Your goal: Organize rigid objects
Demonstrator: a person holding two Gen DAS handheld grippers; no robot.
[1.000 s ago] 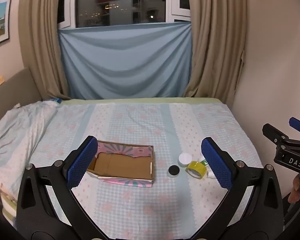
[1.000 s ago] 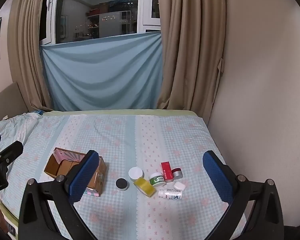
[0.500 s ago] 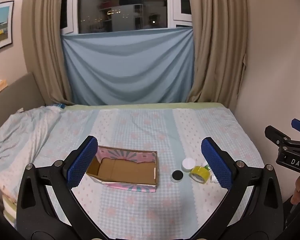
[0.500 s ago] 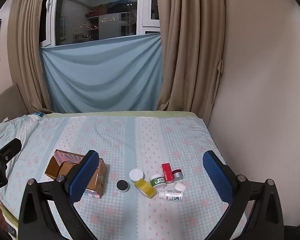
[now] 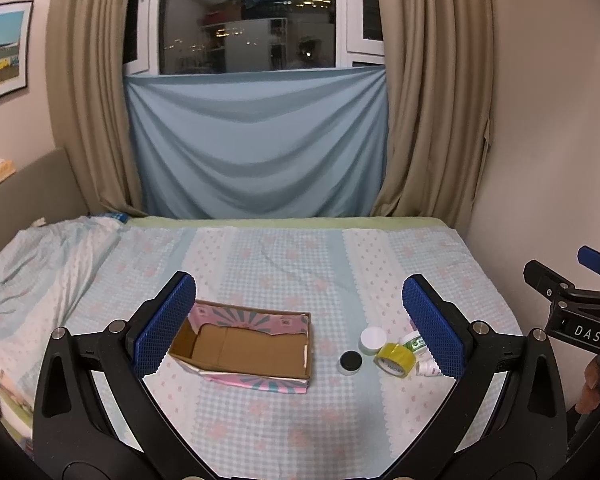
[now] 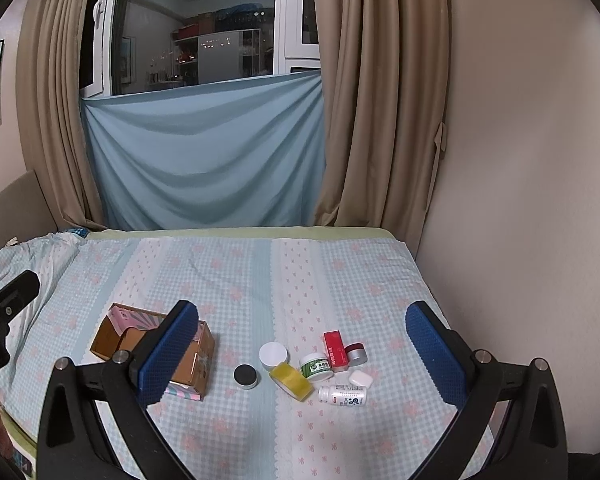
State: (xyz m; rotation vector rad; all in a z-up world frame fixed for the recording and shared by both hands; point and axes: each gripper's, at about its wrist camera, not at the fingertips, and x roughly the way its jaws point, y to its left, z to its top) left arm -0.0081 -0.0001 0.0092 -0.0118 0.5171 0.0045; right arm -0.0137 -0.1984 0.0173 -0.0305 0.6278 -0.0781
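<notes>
An open cardboard box [image 5: 244, 350] [image 6: 120, 340] lies empty on the bed. To its right sits a cluster: a black-lidded jar [image 5: 349, 361] [image 6: 245, 376], a white-lidded jar [image 5: 372, 339] [image 6: 273, 355], a yellow tape roll [image 5: 395, 359] [image 6: 291, 379], a green-labelled jar [image 6: 317, 367], a red box [image 6: 335, 350], a silver-and-red jar [image 6: 356, 352], a small white case [image 6: 360, 378] and a white bottle [image 6: 343, 395] on its side. My left gripper [image 5: 298, 326] and right gripper [image 6: 302, 354] are both open, empty and well short of the objects.
The bed [image 5: 300, 256] has a blue checked sheet, with a rumpled quilt [image 5: 40, 264] at the left. A wall [image 6: 520, 200] borders the right side. Curtains [image 5: 260, 148] hang beyond the far edge. The right gripper's body [image 5: 572, 320] shows at the left view's right edge.
Both cameras have tilted up a little, so the box and the cluster sit lower in both views. The objects have not moved. Both grippers stay open.
</notes>
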